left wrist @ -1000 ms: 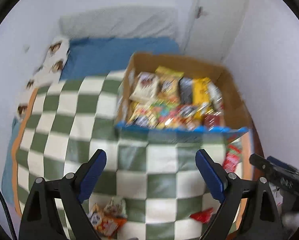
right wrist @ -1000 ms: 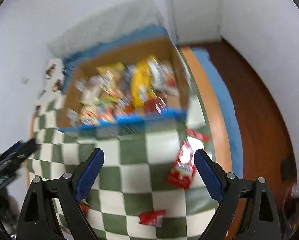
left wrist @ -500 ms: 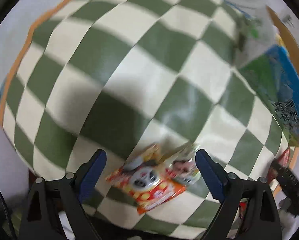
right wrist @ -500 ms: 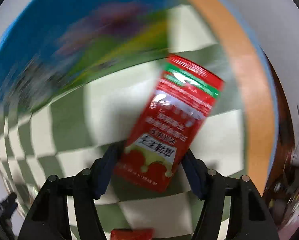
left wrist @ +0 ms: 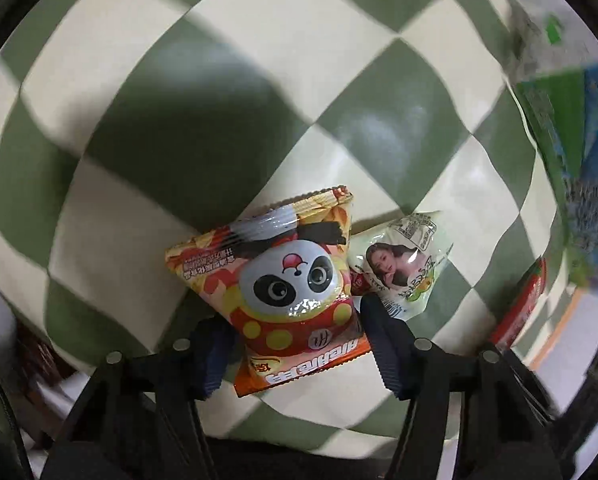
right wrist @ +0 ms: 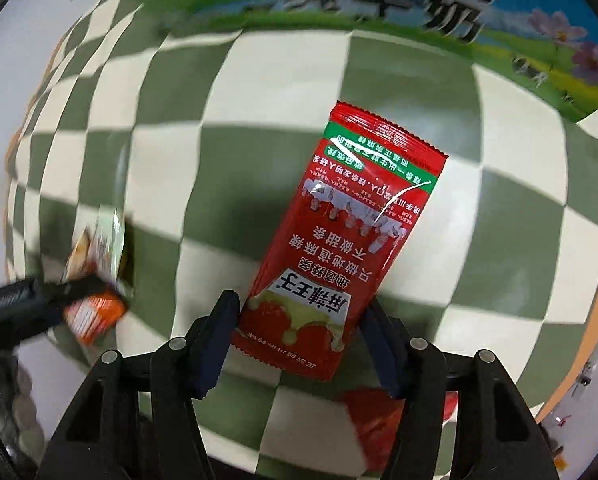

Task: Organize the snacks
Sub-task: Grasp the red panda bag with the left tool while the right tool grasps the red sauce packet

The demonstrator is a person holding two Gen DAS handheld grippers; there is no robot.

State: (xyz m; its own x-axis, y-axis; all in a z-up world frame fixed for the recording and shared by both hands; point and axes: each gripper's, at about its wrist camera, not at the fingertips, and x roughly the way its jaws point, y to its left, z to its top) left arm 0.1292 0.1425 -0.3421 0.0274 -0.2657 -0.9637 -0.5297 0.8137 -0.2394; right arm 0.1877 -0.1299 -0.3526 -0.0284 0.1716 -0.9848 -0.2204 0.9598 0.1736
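Snacks lay on the green-and-cream checked blanket (left wrist: 283,80), w/ the printed carton (right wrist: 399,4) just beyond them. In my left wrist view, the panda snack pack (left wrist: 287,280) sat between the blue pads of the left gripper (left wrist: 291,340). Its jaws were closing at that moment, and both pads pressed the pack's lower sides, so it had a grip on the pack. A pale packet w/ a printed portrait (left wrist: 403,268) lay just beside the panda pack on its right, touching it, w/ one end tucked behind the right-hand pad. Couldn't tell if that packet was pinched too. A red strip (left wrist: 523,304) showed at the far right edge, near the carton's side.

In my right wrist view, the right gripper (right wrist: 299,336) pointed down at the blanket and had clamped the lower end of the long red spicy-strip packet (right wrist: 347,240), pads on both edges, top end angled up toward the carton. Another small red packet (right wrist: 379,420) lay below it, partly hidden by the gripper frame. At left, blurred, I saw the left gripper w/ the orange pack in it.
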